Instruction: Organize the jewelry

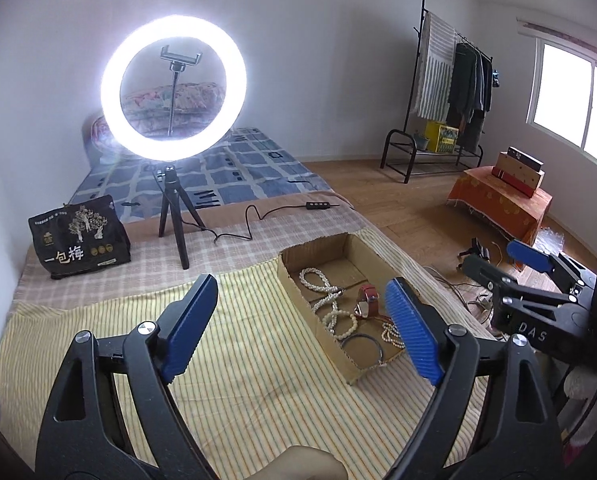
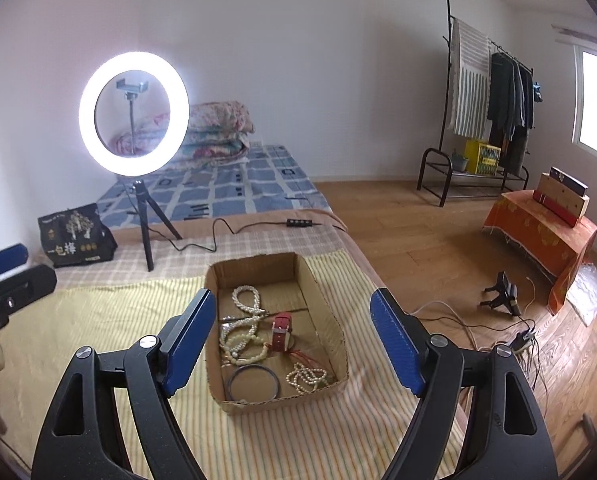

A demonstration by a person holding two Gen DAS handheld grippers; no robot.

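Note:
A shallow cardboard box (image 2: pixel 318 292) lies on the yellow striped cloth (image 2: pixel 98 320). It holds pearl necklaces (image 2: pixel 244 300), a red-strapped watch (image 2: pixel 282 330), a dark bangle (image 2: pixel 253 383) and a small pearl bracelet (image 2: pixel 306 376). My right gripper (image 2: pixel 294 344) is open and empty, held above the box's near end. My left gripper (image 1: pixel 298 328) is open and empty, over the cloth left of the box (image 1: pixel 288 276). The watch (image 1: pixel 368 300) and pearls (image 1: pixel 318 284) also show in the left wrist view. The right gripper (image 1: pixel 510 264) shows there at the far right.
A lit ring light on a tripod (image 2: pixel 134 114) stands behind the box, its cable and remote (image 2: pixel 298 223) trailing right. A black snack bag (image 2: pixel 76 236) sits at the back left. The wooden floor with cables (image 2: pixel 514 312) drops off to the right.

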